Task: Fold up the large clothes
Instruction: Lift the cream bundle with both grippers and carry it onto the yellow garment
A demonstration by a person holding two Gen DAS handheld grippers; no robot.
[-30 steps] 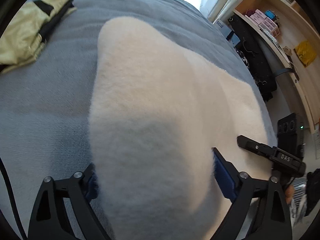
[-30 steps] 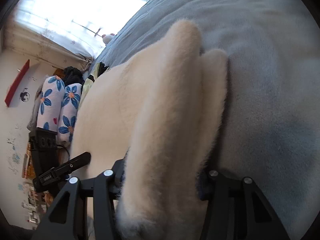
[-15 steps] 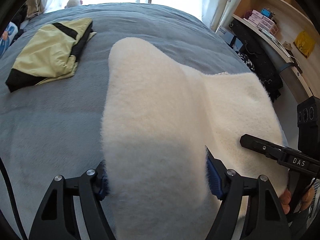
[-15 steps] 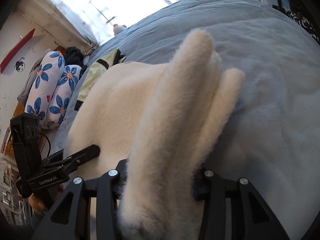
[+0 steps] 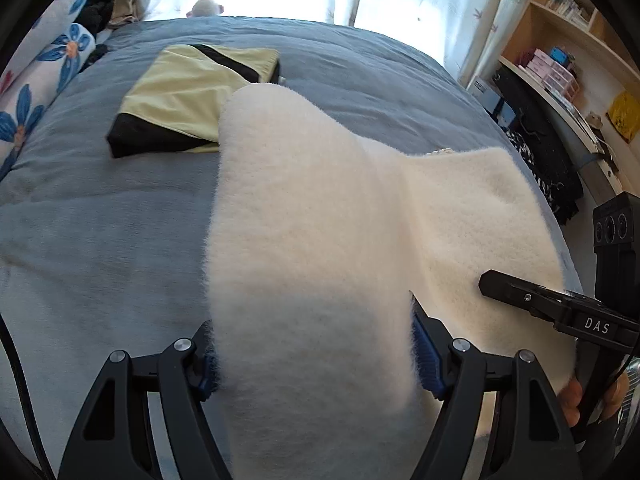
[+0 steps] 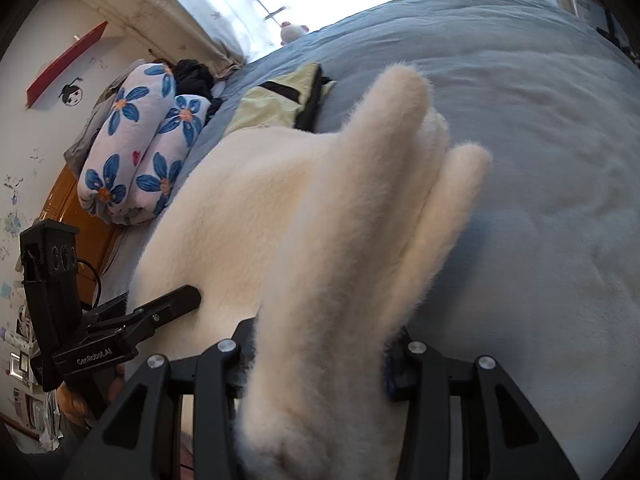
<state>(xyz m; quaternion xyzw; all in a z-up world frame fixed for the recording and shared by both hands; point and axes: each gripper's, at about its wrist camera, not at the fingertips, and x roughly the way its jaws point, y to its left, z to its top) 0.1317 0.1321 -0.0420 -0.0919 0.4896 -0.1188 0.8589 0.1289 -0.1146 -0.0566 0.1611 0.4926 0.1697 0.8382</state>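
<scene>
While you hold the white fleece garment [image 5: 320, 240] lifted off the blue bedspread [image 5: 100, 240], this is how things lie.

Left claw: your left gripper [image 5: 316, 356] is clamped on a thick fold of the fleece, the blue pads [image 5: 425, 354] pressed into the pile on both sides.

Right claw: your right gripper [image 6: 320, 360] is closed on another bunched edge of the same garment, which fills the gap between its fingers.

Garment: it stretches between the two grippers, raised at your end; its far part droops toward the bedspread.

Other gripper in view: the left camera shows the right one at the lower right, with your hand [image 5: 576, 396] on its handle.

Behind: a folded yellow-and-black garment [image 5: 188, 100] lies on the bed.

Bed head: flowered pillows [image 6: 140, 152] lie at the left edge.
</scene>
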